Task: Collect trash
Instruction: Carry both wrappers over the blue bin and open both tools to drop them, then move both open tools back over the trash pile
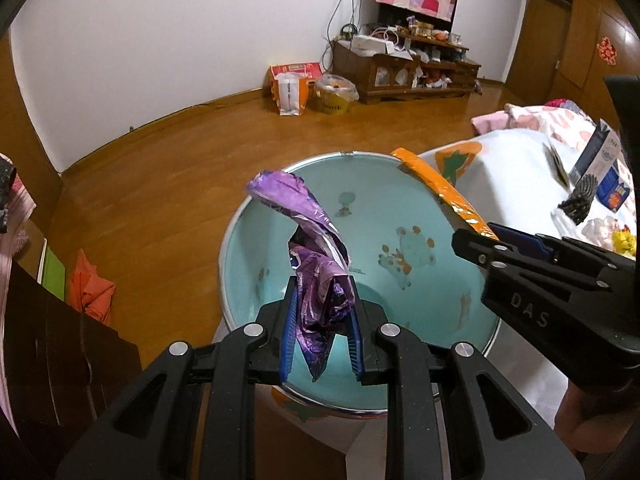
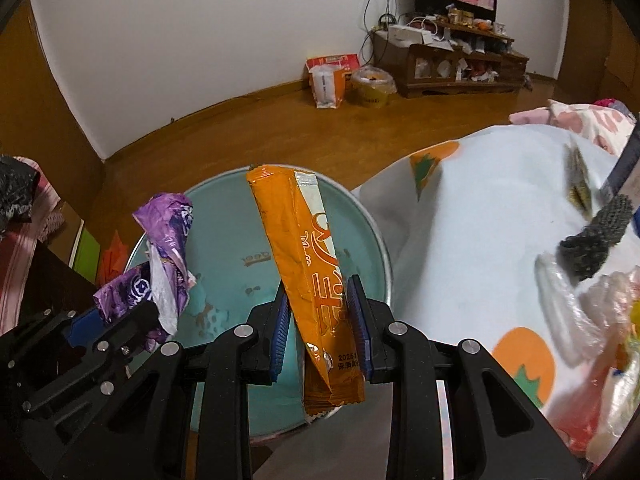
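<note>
Two pieces of trash are in hand above the round pale-blue metal basin (image 1: 420, 208) with cartoon prints. The left gripper (image 1: 322, 320) is clamped tight on a crumpled purple foil wrapper (image 1: 316, 248), whose loose end rises up and away from the jaws over the basin's far rim. The right gripper (image 2: 320, 324) is narrowed onto a long flat orange snack packet (image 2: 300, 256), pinched near its lower end, its long axis running forward from the jaws across the basin's interior. Both loads hang over the open bowl, the orange one nearer the cloth-covered table (image 2: 500, 216) beside it. Judging by this, releasing should drop each straight in; the orange packet's length may catch the rim.
</note>
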Motion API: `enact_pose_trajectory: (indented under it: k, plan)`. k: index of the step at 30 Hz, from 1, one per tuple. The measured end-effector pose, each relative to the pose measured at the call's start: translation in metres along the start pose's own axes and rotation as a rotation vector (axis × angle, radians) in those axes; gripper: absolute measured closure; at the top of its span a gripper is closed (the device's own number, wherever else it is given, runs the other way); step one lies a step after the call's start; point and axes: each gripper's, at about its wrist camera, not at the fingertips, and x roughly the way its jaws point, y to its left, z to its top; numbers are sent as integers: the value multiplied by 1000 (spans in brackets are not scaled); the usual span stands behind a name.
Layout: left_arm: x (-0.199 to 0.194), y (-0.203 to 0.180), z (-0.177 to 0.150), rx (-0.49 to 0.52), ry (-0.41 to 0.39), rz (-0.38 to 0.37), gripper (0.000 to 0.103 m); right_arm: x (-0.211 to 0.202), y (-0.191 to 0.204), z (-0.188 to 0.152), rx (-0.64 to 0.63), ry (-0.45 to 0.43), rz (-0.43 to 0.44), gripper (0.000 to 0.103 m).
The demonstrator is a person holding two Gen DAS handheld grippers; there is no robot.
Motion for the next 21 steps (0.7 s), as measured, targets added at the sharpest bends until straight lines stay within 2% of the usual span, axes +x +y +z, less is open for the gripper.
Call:
enact_pose_trajectory:
  k: [1, 3, 5, 7, 8, 9, 10, 12, 15, 17, 21]
  plan:
    - [2, -1, 0, 4, 3, 1, 81, 2, 0, 1, 1, 4, 4, 73]
    - [6, -2, 0, 16, 10, 1, 79, 5, -5, 2, 12, 11, 15, 65]
    - [8, -1, 0, 19, 13, 16, 75, 3, -6, 4, 24, 7, 32, 50]
    - [6, 0, 0, 10, 6, 24, 66, -1, -7, 6, 27, -3, 38, 43]
    - [4, 1, 0, 5, -1, 31, 57, -3, -8, 8, 29, -11, 38, 41]
    - [1, 2, 0, 0, -10, 45, 48, -7, -9, 9, 32, -18, 37, 41]
    - [-1, 2, 0, -6, -17, 58, 46, -9, -11, 9, 36, -21, 35, 41]
    - [-7, 6, 0, -25, -25, 73, 43, -15, -14, 10, 54, -31, 33, 40]
    - [-17, 10, -1, -55, -36, 98, 37, -36, -22, 11, 79, -70, 27, 33]
    - [-25, 10, -3, -66, -46, 104, 35, -52, -23, 9, 77, -106, 15, 23]
    - [-45, -2, -9, -53, -73, 94, 32, -85, -27, 0, 44, -170, -34, 17]
